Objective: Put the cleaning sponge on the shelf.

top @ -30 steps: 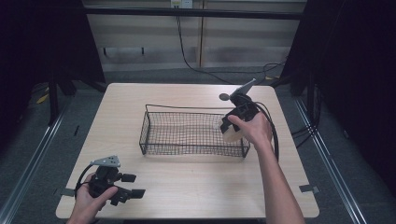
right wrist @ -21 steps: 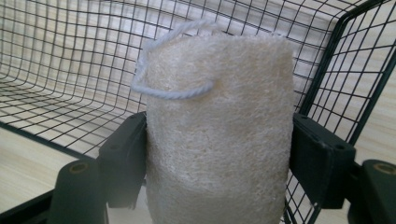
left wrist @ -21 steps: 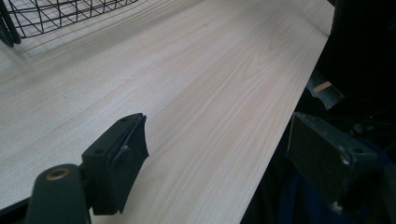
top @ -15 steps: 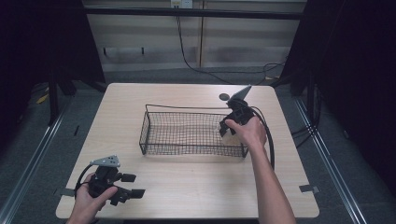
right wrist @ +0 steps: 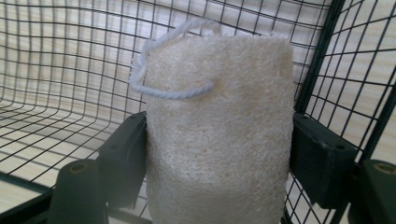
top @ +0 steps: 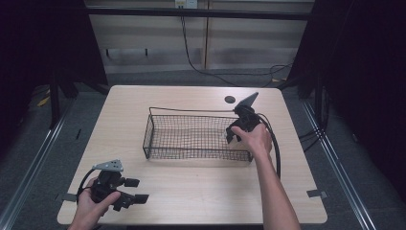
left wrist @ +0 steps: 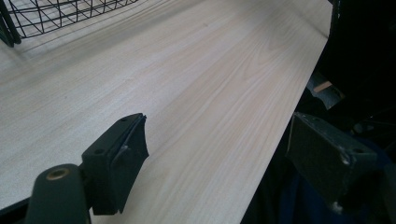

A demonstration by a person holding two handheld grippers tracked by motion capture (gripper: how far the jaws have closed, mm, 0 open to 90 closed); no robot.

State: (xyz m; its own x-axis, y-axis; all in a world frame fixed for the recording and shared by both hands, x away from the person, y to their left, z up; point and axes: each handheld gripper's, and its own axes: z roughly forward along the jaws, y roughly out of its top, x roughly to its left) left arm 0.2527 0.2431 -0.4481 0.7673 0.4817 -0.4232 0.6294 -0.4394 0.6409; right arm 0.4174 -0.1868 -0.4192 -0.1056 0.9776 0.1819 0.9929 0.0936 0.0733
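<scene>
Gripping a pale loofah sponge (right wrist: 217, 135) between both jaws, the right tongs (top: 238, 132) hang inside the wire basket (top: 191, 136) at its three o'clock end. Left tongs (top: 129, 191) rest wide apart at the worktop's (top: 201, 187) seven o'clock corner.

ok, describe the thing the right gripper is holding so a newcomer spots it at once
Start at the black wire basket in the middle of the wooden table. At its right end the right gripper clamps a loofah pad inside the mesh. It is cream, coarse-fibred, with a white cord loop.
</scene>
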